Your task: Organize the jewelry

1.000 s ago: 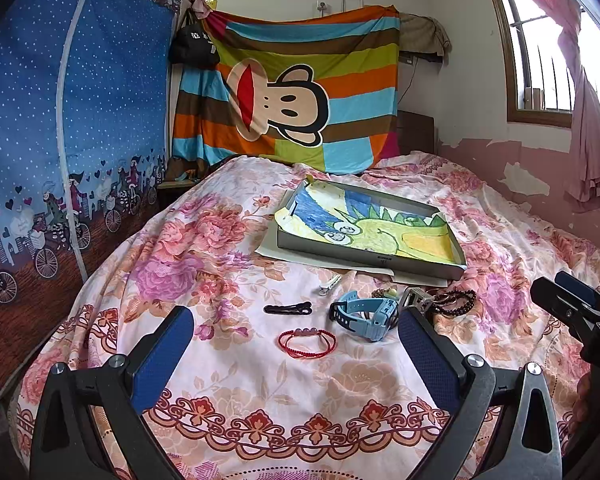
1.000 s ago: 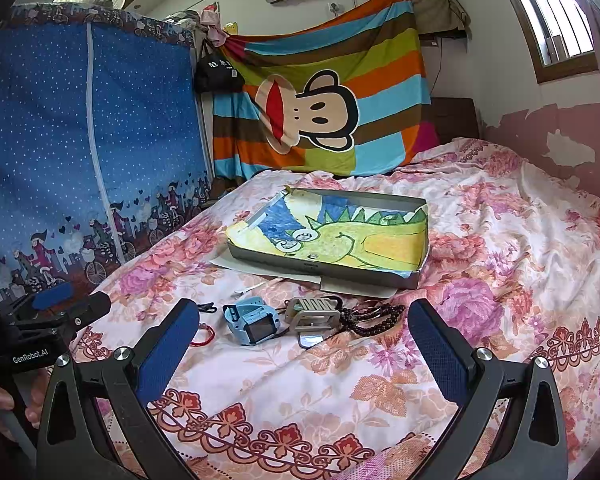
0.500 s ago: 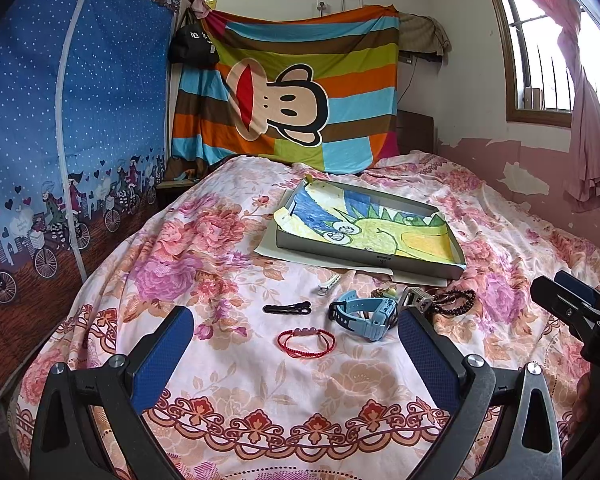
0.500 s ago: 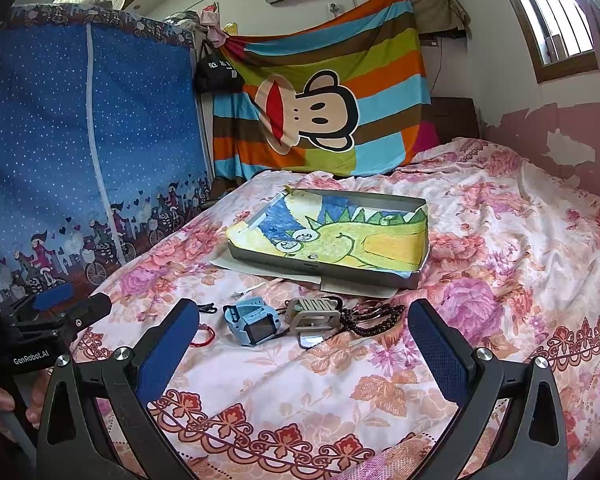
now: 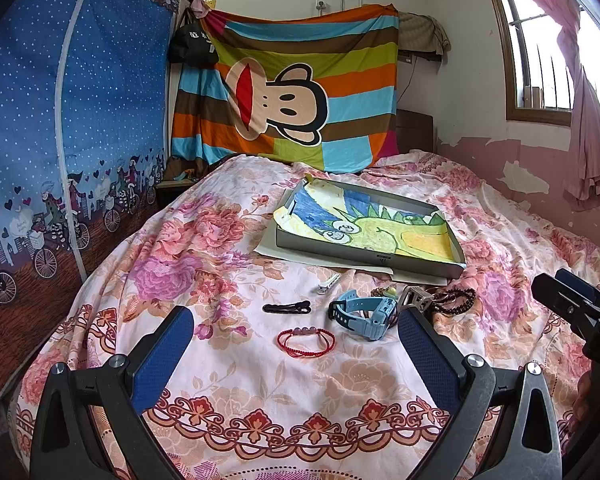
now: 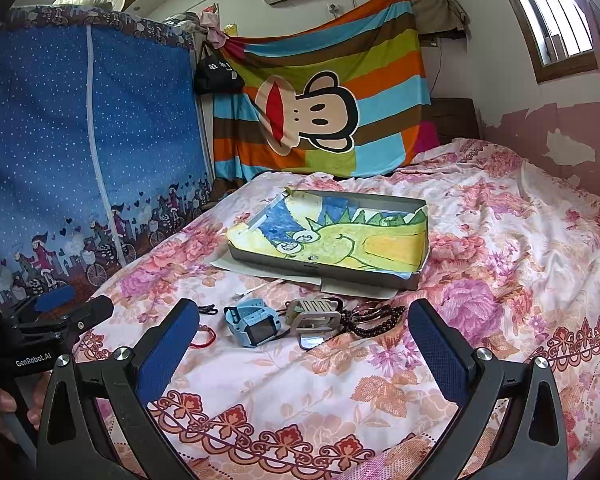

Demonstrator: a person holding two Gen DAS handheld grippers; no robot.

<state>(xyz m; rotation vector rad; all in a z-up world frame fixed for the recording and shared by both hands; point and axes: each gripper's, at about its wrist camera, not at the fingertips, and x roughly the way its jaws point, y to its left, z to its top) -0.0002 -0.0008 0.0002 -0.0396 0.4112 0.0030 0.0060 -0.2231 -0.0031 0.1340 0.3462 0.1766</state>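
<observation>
On the floral bedspread lie a red cord bracelet point(image 5: 306, 342), a black hair clip point(image 5: 287, 308), a white clip point(image 5: 328, 283), a light blue watch point(image 5: 362, 314) point(image 6: 252, 320), a grey buckle piece point(image 5: 416, 300) point(image 6: 312, 314) and dark bead bracelets point(image 5: 454, 300) point(image 6: 374, 318). Behind them sits a shallow grey tray point(image 5: 364, 258) point(image 6: 324, 270) lined with a dinosaur drawing. My left gripper point(image 5: 292, 354) is open and empty, just short of the red bracelet. My right gripper point(image 6: 304, 352) is open and empty, just short of the watch and buckle.
A blue fabric wardrobe point(image 5: 60, 120) stands along the left of the bed. A striped monkey blanket point(image 5: 292, 100) hangs at the head. A window with a pink curtain point(image 5: 588, 100) is at the right. White paper point(image 5: 340, 264) pokes out under the tray.
</observation>
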